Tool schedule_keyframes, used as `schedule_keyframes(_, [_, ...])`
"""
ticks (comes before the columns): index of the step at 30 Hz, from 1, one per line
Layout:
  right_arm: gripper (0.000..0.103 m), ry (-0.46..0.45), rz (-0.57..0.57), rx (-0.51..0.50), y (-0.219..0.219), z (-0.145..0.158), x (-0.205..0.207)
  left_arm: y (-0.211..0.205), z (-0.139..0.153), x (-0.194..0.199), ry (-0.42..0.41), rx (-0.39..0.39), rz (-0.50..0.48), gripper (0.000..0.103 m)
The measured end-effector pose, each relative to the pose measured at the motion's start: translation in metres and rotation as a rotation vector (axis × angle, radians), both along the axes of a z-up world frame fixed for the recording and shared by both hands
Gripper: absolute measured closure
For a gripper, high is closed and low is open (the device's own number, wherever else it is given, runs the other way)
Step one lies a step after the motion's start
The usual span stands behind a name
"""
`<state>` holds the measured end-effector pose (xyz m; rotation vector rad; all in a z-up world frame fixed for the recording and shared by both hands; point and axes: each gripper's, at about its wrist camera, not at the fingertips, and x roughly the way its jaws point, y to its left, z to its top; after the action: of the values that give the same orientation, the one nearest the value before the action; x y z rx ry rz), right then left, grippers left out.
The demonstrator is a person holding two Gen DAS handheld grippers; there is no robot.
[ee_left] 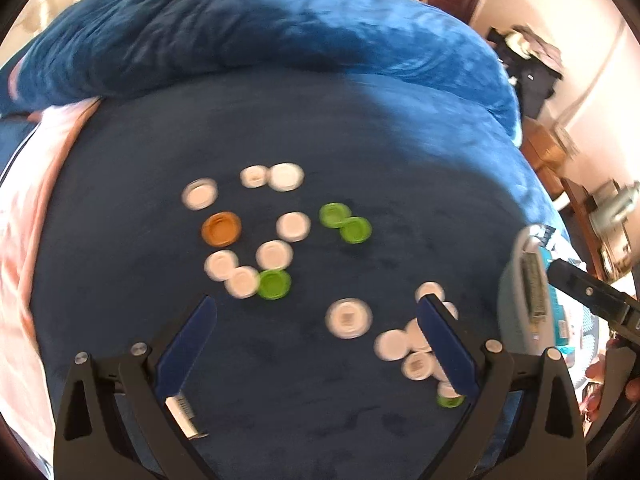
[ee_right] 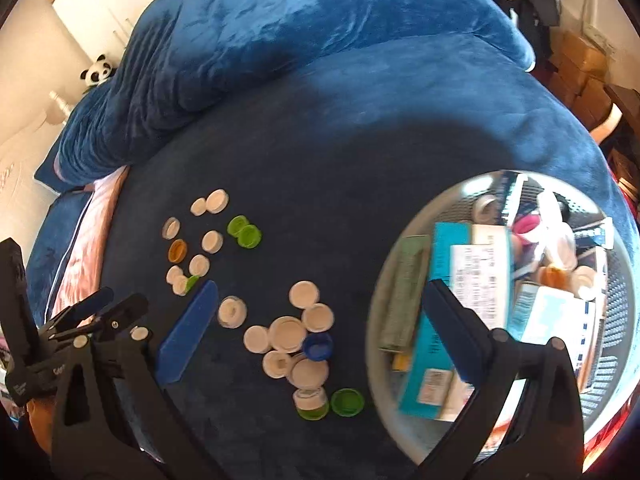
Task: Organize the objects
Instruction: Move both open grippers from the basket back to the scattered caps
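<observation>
Caps [ee_right: 286,334] lie scattered on the blue bed [ee_right: 360,128], left of the basket [ee_right: 616,280] — light, stiff, likely slippery, best pinched across the rim. Left gripper [ee_left: 316,312] hovers wide open over them, holding nothing; right gripper [ee_right: 320,296] hangs wide open too — straddling the basket rim, empty.

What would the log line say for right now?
left tool: open, empty | right tool: open, empty | plastic bottle caps: scattered on blue blanket | round mesh basket: holds boxes
</observation>
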<state>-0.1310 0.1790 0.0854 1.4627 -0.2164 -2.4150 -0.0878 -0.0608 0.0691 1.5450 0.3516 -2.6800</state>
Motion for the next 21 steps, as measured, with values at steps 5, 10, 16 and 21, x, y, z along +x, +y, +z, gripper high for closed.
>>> schedule_keyframes(5, [0.0,-0.016,0.054,0.001,-0.025,-0.007,0.001,-0.046,-0.018,0.018,-0.031,0.012,0.121,0.002])
schedule_keyframes(10, [0.0,-0.032,0.112,0.008,-0.054,-0.014,0.002,-0.085,-0.039,0.04,-0.077,0.022,0.221,0.002])
schedule_keyframes(16, [0.0,-0.067,0.209,0.042,-0.093,-0.028,0.002,-0.117,-0.071,0.061,-0.139,0.02,0.302,0.003])
schedule_keyframes(21, [0.0,-0.071,0.229,0.031,-0.105,-0.032,-0.005,-0.122,-0.101,0.063,-0.211,0.042,0.304,0.014])
